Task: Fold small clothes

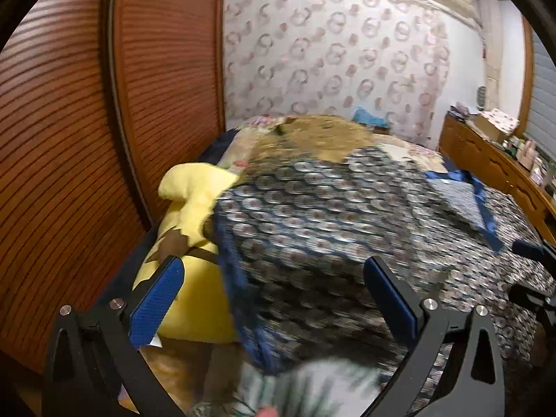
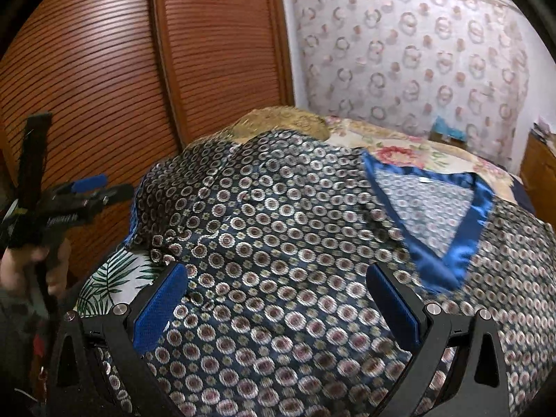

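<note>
A dark blue garment with a ring pattern (image 2: 278, 243) lies spread on the bed, its shiny blue V-neck trim (image 2: 451, 243) at the right. It also shows in the left wrist view (image 1: 330, 226), blurred. My left gripper (image 1: 274, 271) is open above its left part, holding nothing. My right gripper (image 2: 278, 278) is open just above the cloth's middle, holding nothing. The left gripper also shows at the left of the right wrist view (image 2: 80, 194), held by a hand.
A yellow plush toy (image 1: 194, 243) lies at the bed's left edge beside the wooden slatted wardrobe doors (image 1: 69, 139). A leaf-print cloth (image 2: 114, 278) lies under the garment's left side. A brown blanket (image 1: 330, 135) lies further back. A wooden dresser (image 1: 493, 166) stands at the right.
</note>
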A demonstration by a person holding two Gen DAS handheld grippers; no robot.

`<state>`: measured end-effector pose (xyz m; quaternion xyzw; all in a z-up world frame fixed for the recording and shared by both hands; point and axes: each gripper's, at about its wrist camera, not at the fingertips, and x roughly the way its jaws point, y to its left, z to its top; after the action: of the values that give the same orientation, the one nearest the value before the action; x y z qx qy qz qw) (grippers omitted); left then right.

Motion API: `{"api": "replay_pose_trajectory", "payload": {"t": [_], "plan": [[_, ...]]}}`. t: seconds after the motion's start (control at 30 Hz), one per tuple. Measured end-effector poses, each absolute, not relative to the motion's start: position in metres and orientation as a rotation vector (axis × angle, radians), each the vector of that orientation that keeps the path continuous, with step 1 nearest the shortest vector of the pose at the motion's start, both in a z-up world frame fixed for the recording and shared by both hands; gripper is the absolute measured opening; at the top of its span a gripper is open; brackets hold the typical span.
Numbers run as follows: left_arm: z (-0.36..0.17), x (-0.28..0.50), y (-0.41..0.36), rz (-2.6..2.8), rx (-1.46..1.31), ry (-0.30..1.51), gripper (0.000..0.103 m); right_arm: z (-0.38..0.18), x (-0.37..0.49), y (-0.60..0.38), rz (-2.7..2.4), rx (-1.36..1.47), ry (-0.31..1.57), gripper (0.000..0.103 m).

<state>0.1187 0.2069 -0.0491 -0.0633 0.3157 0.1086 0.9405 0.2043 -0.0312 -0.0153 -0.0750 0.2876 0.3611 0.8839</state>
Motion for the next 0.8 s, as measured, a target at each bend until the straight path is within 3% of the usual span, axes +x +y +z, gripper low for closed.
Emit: {"api": "replay_pose_trajectory", "payload": {"t": [0.1, 0.33, 0.6, 0.8], "plan": [[-0.056, 0.131, 0.225, 0.197, -0.170, 0.670, 0.096, -0.019, 0.217, -0.020, 0.766, -0.167, 0.618, 0.103], [-0.076, 0.157, 0.243, 0.140, -0.281, 0.753, 0.065, -0.035, 0.238, -0.005, 0.786, -0.174, 0.658, 0.103], [-0.086, 0.144, 0.241, 0.135, -0.324, 0.781, 0.057, -0.042, 0.245, -0.011, 0.785, -0.152, 0.677, 0.103], [-0.079, 0.134, 0.231, 0.143, -0.289, 0.775, 0.019, -0.040, 0.243, -0.017, 0.795, -0.140, 0.671, 0.103]]}}
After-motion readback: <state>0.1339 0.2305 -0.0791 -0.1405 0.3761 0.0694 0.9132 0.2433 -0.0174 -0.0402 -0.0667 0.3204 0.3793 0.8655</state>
